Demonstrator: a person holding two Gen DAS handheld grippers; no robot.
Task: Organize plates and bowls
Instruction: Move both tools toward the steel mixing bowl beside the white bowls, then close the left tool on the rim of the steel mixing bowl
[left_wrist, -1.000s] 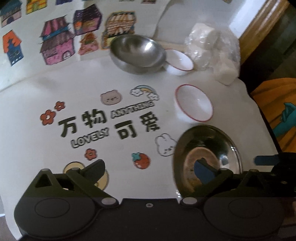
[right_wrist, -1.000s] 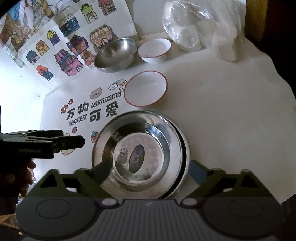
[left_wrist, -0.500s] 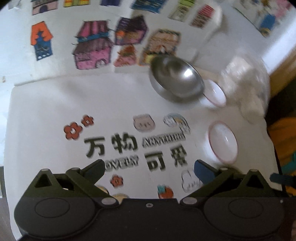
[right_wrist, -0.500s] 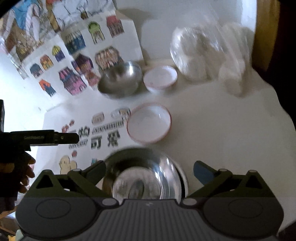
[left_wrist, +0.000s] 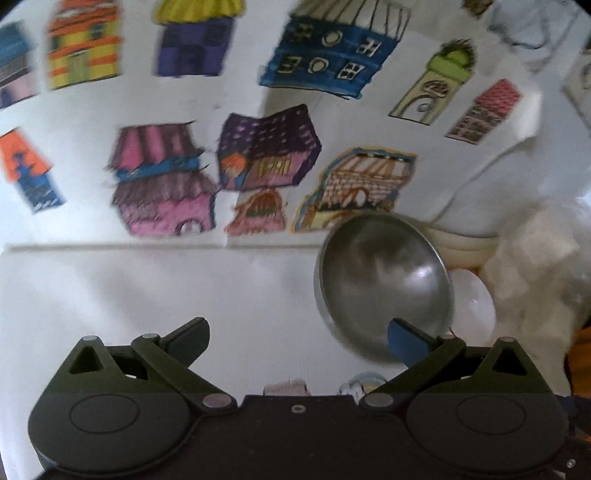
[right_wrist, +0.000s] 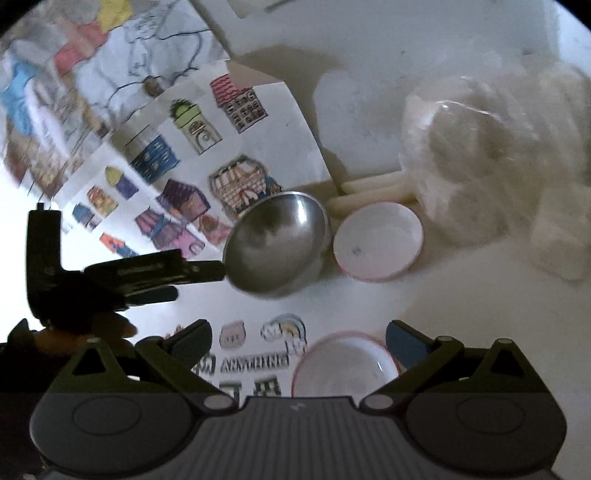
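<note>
A steel bowl (left_wrist: 384, 280) stands at the back of the white table, against the drawings of houses. My left gripper (left_wrist: 297, 332) is open, and its right fingertip (left_wrist: 399, 332) overlaps the bowl's near rim. In the right wrist view the left gripper (right_wrist: 188, 282) reaches the steel bowl (right_wrist: 277, 243) from the left, one finger at its rim. A white bowl with a red rim (right_wrist: 376, 240) sits just right of the steel bowl. A second red-rimmed white bowl (right_wrist: 343, 365) lies between the fingers of my open right gripper (right_wrist: 297, 336), untouched.
A clear plastic bag of white lumps (right_wrist: 480, 166) fills the back right corner, also seen as the bag (left_wrist: 535, 266). Cream sticks (right_wrist: 369, 192) lie behind the bowls. Paper sheets with house drawings (left_wrist: 258, 155) lean on the wall. A person's hand (right_wrist: 110, 328) holds the left gripper.
Both grippers moved forward toward the back of the table. The stacked steel plates dropped out of view. The left gripper came up to the steel bowl; the right one now straddles the nearer white bowl.
</note>
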